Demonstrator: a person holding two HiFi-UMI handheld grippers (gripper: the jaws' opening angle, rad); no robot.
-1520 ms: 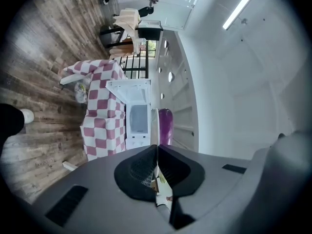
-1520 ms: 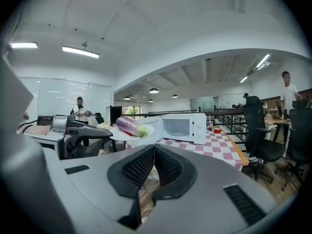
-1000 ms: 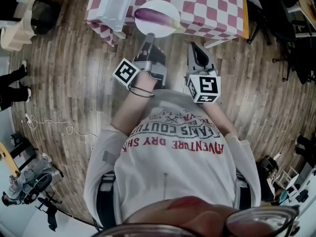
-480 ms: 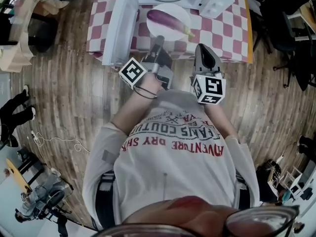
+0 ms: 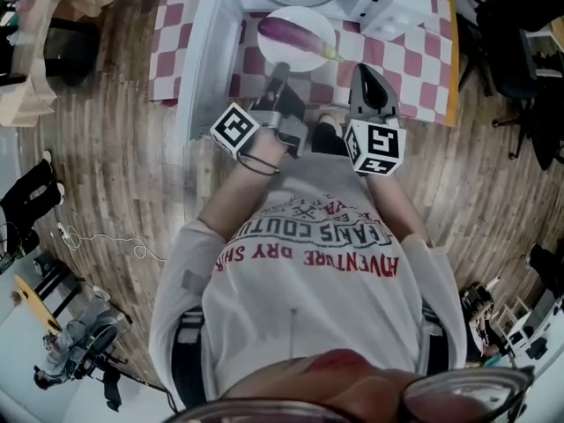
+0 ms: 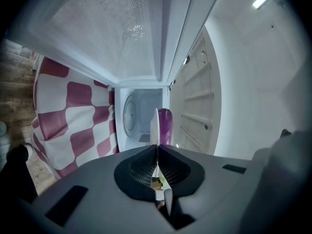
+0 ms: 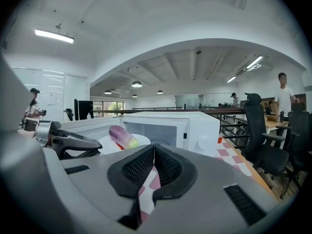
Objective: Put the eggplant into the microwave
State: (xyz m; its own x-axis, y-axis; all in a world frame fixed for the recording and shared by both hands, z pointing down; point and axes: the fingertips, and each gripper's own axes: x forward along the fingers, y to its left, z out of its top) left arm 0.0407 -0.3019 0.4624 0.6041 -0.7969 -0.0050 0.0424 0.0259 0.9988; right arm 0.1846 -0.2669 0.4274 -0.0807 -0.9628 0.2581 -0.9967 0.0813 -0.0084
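Note:
A purple eggplant (image 5: 292, 34) lies on a white plate (image 5: 308, 53) held out in front of the open white microwave (image 5: 374, 5). My left gripper (image 5: 277, 70) is shut on the plate's near rim. In the left gripper view the plate (image 6: 154, 126) shows edge-on between the pads, with the eggplant (image 6: 165, 125) beside it and the microwave cavity (image 6: 139, 118) straight ahead. My right gripper (image 5: 370, 79) is shut and holds nothing, to the right of the plate. Its view shows the eggplant (image 7: 123, 136), the microwave (image 7: 170, 126) and the left gripper (image 7: 68, 141).
The microwave door (image 5: 204, 55) swings open to the left, beside the left gripper. A red-and-white checkered table (image 5: 421, 69) carries the microwave. Office chairs (image 7: 265, 145) stand to the right, and people stand far back. A white cable (image 5: 106, 236) lies on the wooden floor.
Both grippers and the plate with the eggplant have moved forward towards the table. The open microwave and its door have come into view right in front of the plate.

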